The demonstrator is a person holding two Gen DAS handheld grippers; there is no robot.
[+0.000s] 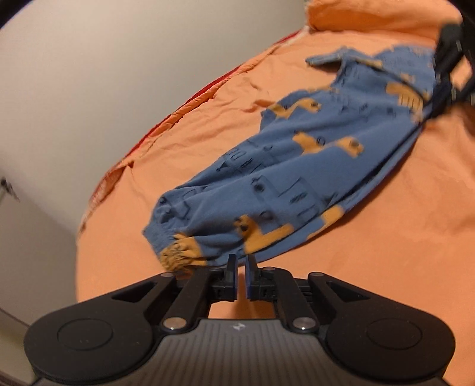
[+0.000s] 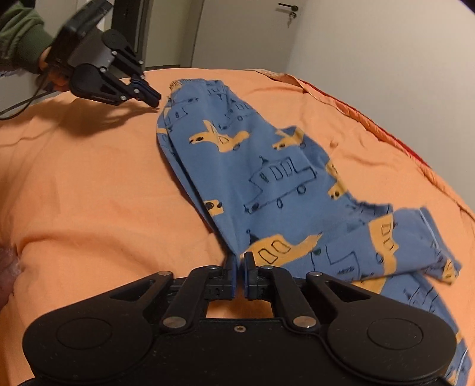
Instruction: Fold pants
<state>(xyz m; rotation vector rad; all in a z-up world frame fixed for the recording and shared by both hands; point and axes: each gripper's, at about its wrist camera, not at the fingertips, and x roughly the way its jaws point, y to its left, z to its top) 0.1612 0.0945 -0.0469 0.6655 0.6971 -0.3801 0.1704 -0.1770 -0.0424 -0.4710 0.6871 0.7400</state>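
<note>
Blue pants (image 1: 299, 166) with orange vehicle prints lie lengthwise on an orange bed sheet (image 1: 207, 124), legs stacked one on the other. My left gripper (image 1: 241, 261) sits at the cuff end, jaws nearly closed, with nothing visibly between them. In the right wrist view it (image 2: 153, 99) hovers just left of the cuff, apart from the cloth. My right gripper (image 2: 240, 259) is at the waist end of the pants (image 2: 267, 178); its jaws are shut to a narrow gap at the fabric edge, and I cannot tell if cloth is pinched. It also shows in the left wrist view (image 1: 445, 62).
The bed (image 2: 89, 193) runs along a white wall (image 1: 104, 74), with a red edge (image 2: 394, 133) beneath the sheet. A pillow (image 1: 371, 14) lies at the head. A white door (image 2: 246, 29) stands beyond the foot. A cable (image 2: 17, 107) trails from the left gripper.
</note>
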